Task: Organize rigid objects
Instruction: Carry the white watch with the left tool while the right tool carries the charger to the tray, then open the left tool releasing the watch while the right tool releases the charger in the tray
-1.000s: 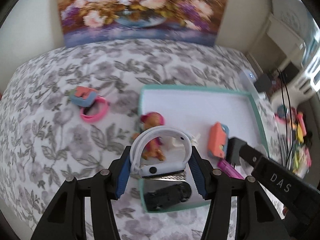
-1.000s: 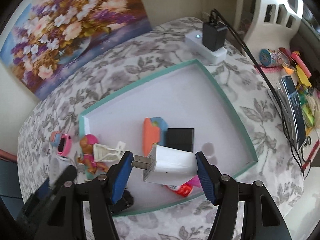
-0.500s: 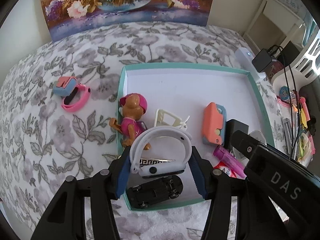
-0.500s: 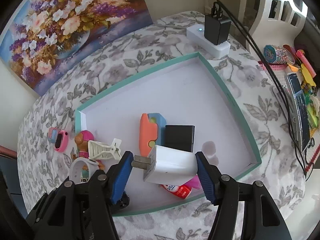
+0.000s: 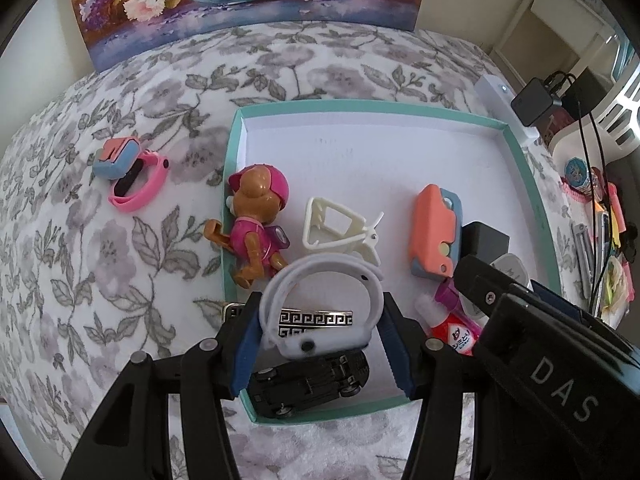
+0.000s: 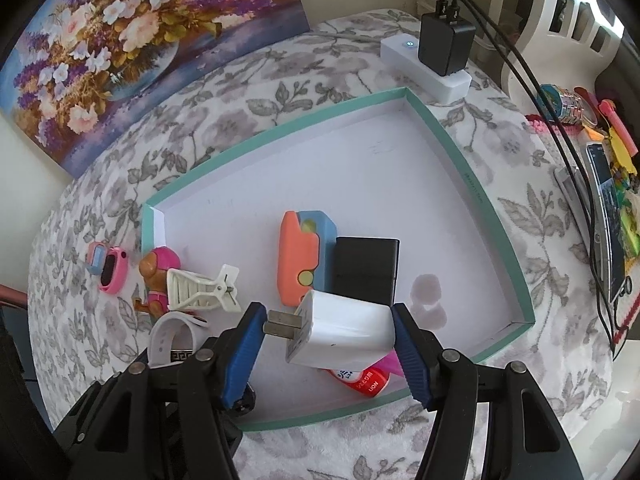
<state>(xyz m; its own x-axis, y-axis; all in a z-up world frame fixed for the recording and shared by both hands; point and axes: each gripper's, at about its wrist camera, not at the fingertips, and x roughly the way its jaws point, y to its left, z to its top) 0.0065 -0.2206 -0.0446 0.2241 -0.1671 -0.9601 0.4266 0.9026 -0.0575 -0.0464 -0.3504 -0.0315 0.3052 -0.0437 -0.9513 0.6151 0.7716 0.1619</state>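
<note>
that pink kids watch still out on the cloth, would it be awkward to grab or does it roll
The pink kids watch lies flat on the floral cloth with its strap in a closed loop, so it probably will not roll. The strap looks like soft rubber and may flex under tongs. It seems light, and leans against a small pink-and-blue toy that could shift.

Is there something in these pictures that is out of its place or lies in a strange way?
Yes. The toy dog lies across the tray's left wall, one arm hanging outside over the cloth. The pink watch and a small pink-and-blue toy touching it lie on the cloth outside the tray. The rest lies inside.
</note>
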